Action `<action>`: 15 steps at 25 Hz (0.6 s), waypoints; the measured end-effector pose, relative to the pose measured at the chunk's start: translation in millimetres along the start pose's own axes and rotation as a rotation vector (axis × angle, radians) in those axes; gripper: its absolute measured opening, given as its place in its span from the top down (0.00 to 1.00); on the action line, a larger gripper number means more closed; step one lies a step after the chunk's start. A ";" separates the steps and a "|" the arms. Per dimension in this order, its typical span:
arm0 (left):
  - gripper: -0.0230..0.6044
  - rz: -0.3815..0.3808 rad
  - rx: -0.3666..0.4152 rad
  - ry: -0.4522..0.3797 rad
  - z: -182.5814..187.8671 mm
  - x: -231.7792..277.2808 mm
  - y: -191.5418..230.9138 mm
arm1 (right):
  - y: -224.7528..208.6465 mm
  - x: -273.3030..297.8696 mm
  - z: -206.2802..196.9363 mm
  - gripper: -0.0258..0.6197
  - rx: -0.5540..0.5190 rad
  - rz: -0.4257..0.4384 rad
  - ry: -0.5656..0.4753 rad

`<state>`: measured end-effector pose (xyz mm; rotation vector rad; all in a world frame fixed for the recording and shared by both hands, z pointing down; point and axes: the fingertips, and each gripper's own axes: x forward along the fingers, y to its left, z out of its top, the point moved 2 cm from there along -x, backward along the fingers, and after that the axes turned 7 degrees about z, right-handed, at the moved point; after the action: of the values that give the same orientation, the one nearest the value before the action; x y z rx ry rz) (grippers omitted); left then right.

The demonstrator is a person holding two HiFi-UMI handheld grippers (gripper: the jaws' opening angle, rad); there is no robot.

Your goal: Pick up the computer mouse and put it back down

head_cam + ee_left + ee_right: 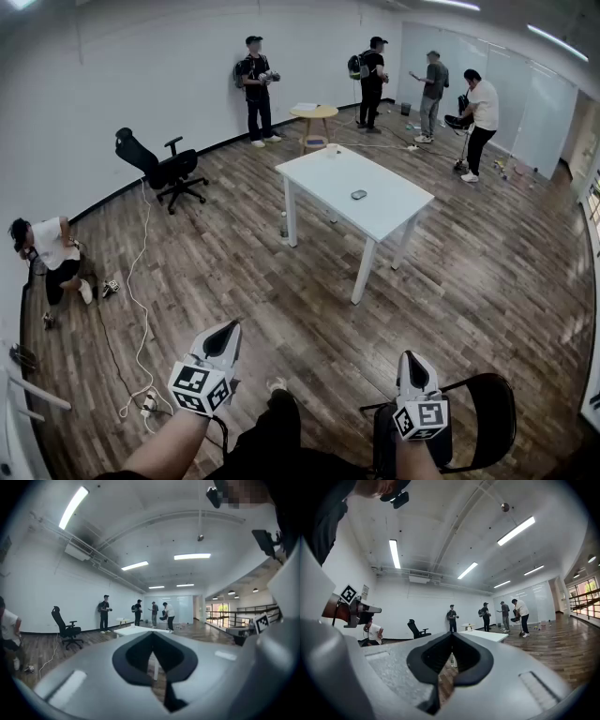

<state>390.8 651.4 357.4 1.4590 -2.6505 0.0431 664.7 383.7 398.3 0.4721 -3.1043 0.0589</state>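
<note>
One mouse (359, 195) on the white table (319, 178); left tongs (228, 330), right tongs (410, 359) closed.

Mouse (359, 195) on table (323, 180); office chair (169, 171) left of table.

text: none legible | head view, 7 o'clock: left cube (200, 386) on left gripper (223, 334) carries black-and-white square code patterns, no letters or digits | 5 o'clock: right cube (421, 417) on right gripper (411, 362), same kind | right gripper view, 9 o'clock: wall sheet (363, 592) too small to read
</note>
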 end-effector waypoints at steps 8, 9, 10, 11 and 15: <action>0.95 0.022 -0.022 -0.038 13.9 107.9 53.4 | -34.8 80.2 20.5 0.96 -0.073 -0.036 0.008; 0.95 0.016 -0.024 -0.040 16.3 121.8 58.4 | -41.1 90.1 23.0 0.96 -0.073 -0.053 0.012; 0.95 0.010 -0.023 -0.043 19.7 135.2 64.0 | -47.8 101.8 24.9 0.96 -0.076 -0.070 0.015; 0.95 0.005 -0.019 -0.043 23.9 148.4 71.0 | -54.8 116.1 26.5 0.96 -0.072 -0.090 0.017; 0.95 -0.010 0.012 -0.039 44.0 200.4 109.9 | -65.6 190.7 41.8 0.96 -0.033 -0.121 -0.036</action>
<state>188.0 538.4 340.1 1.4918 -2.6785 0.0303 502.3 262.9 360.2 0.6665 -3.0979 -0.0003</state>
